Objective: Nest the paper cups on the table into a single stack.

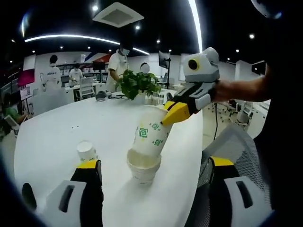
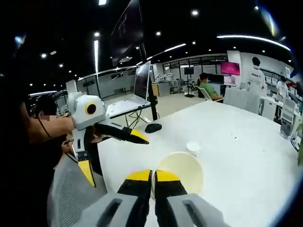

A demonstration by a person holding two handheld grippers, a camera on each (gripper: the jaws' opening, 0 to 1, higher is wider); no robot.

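A white paper cup with green marks (image 1: 150, 132) hangs tilted, its base inside the mouth of another white cup (image 1: 143, 169) that stands on the white table (image 1: 57, 137). My right gripper (image 1: 171, 113) comes in from the right, shut on the tilted cup's rim. In the right gripper view its jaws (image 2: 152, 177) pinch that rim, and the cup's open mouth (image 2: 182, 172) faces the camera. A small white cup (image 1: 86, 151) stands to the left, also seen as the small cup (image 2: 193, 147). My left gripper (image 1: 155, 163) is wide open on either side of the lower cup, touching nothing; the left gripper (image 2: 113, 156) appears at the left.
A green potted plant (image 1: 138, 84) stands at the table's far side. A laptop (image 2: 128, 104) and a dark mouse (image 2: 153, 127) sit near one edge. A mesh chair (image 1: 236, 146) is beside the table. People stand by desks in the background.
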